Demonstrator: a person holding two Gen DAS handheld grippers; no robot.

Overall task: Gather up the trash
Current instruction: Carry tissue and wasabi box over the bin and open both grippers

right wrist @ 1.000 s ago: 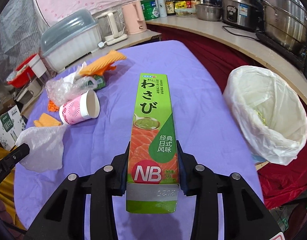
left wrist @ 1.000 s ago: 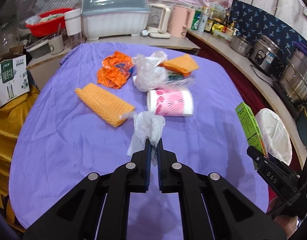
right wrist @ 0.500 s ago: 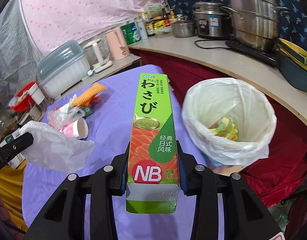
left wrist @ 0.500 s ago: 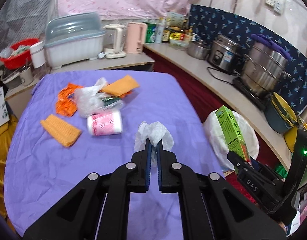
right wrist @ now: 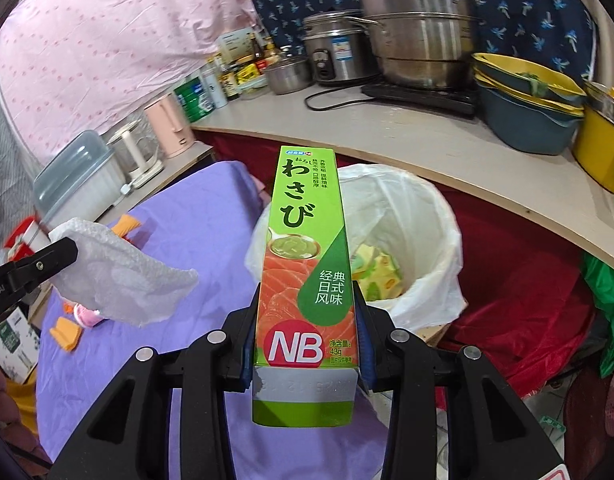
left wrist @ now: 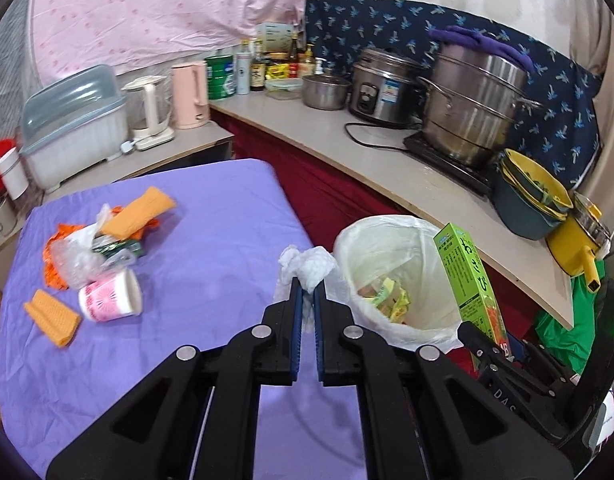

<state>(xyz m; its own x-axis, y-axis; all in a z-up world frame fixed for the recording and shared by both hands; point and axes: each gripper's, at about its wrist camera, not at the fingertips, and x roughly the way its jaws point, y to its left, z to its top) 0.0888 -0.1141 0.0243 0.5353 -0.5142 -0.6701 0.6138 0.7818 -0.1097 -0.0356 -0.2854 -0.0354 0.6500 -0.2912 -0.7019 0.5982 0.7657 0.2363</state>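
Note:
My left gripper [left wrist: 306, 292] is shut on a crumpled white tissue [left wrist: 307, 266], held in the air just left of the trash bin's rim; the tissue also shows in the right wrist view [right wrist: 119, 280]. My right gripper [right wrist: 305, 320] is shut on a green wasabi box [right wrist: 305, 248], held upright in front of the bin; the box also shows in the left wrist view [left wrist: 469, 276]. The trash bin [left wrist: 391, 240], lined with a white bag [right wrist: 423, 216], stands off the table's right edge and holds yellow wrappers [right wrist: 377, 270].
On the purple table [left wrist: 211, 256] lie a pink paper cup [left wrist: 111, 298], orange cloths [left wrist: 51, 316], a clear plastic bag [left wrist: 79, 256] and orange wrappers. The counter [left wrist: 387, 168] behind the bin carries steel pots, a rice cooker, kettles and bowls.
Both grippers have swung right from over the table toward the bin, still holding the tissue and the box. The bin now sits right in front of them.

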